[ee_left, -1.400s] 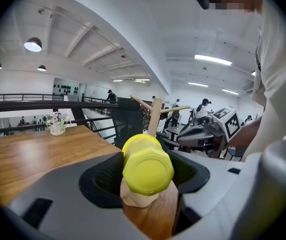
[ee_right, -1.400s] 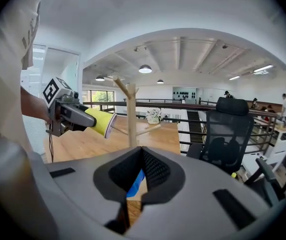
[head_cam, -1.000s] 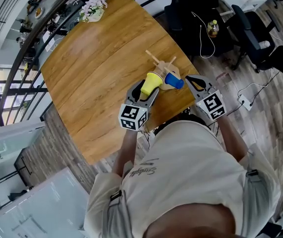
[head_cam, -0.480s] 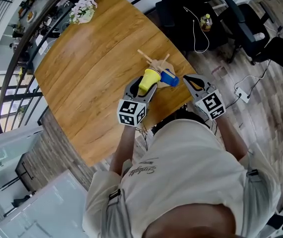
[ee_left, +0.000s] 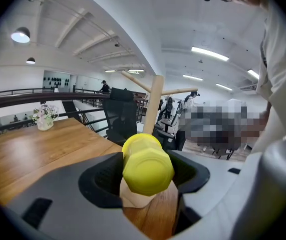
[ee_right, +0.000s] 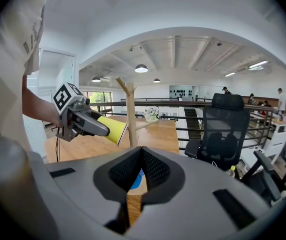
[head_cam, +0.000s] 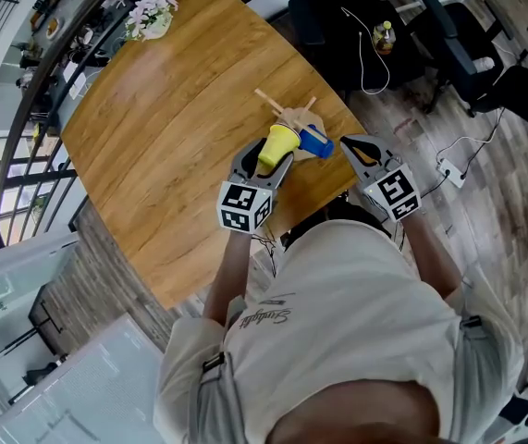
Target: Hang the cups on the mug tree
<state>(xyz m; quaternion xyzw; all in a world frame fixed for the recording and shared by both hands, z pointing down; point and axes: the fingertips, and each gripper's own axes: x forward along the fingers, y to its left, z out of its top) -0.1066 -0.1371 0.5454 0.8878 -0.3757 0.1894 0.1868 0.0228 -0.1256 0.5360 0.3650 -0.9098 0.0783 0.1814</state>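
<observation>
The yellow cup (head_cam: 277, 146), clamped in the left gripper's (head_cam: 265, 163) jaws, had barely shifted in the last second, hovering beside the mug tree (head_cam: 293, 117) and not yet on a peg. The right gripper (head_cam: 356, 148) waited nearby, jaws together and empty.

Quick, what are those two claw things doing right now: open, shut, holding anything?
Left gripper: closed on the yellow cup.
Right gripper: closed, with nothing between its jaws.
</observation>
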